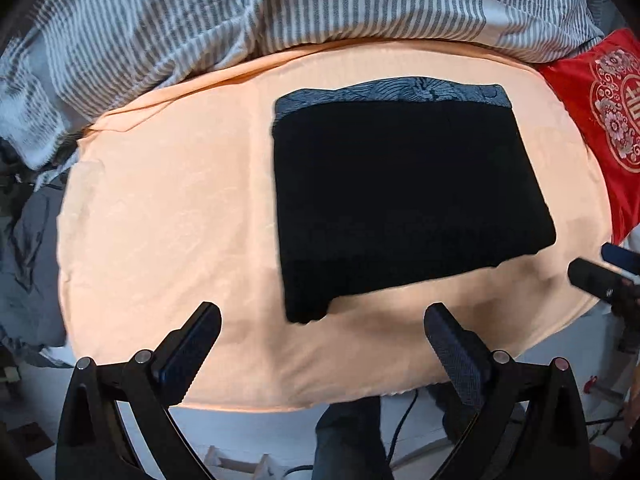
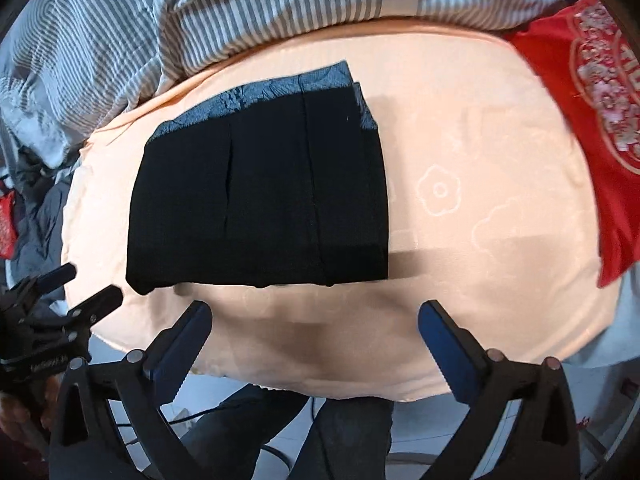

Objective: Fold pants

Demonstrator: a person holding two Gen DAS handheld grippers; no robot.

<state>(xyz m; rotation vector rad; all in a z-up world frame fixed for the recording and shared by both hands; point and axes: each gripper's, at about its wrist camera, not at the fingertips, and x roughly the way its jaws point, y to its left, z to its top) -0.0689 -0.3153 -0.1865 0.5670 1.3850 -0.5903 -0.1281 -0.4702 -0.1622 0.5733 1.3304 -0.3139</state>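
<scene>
The black pants (image 1: pixel 404 200) lie folded into a compact rectangle on the peach bed sheet (image 1: pixel 168 208), with a grey-blue patterned band along the far edge. They also show in the right wrist view (image 2: pixel 260 200). My left gripper (image 1: pixel 322 320) is open and empty, held above the near edge of the sheet just short of the pants. My right gripper (image 2: pixel 314 316) is open and empty, also just short of the pants' near edge. The right gripper's fingertips (image 1: pixel 592 276) show at the right of the left wrist view; the left gripper (image 2: pixel 88 284) shows at the left of the right wrist view.
A grey-and-white striped duvet (image 1: pixel 200 20) is bunched along the far side of the bed. A red embroidered cushion (image 1: pixel 608 120) lies at the right. A grey cloth (image 1: pixel 28 248) hangs off the left. The person's legs (image 1: pixel 348 440) and cables are below the near edge.
</scene>
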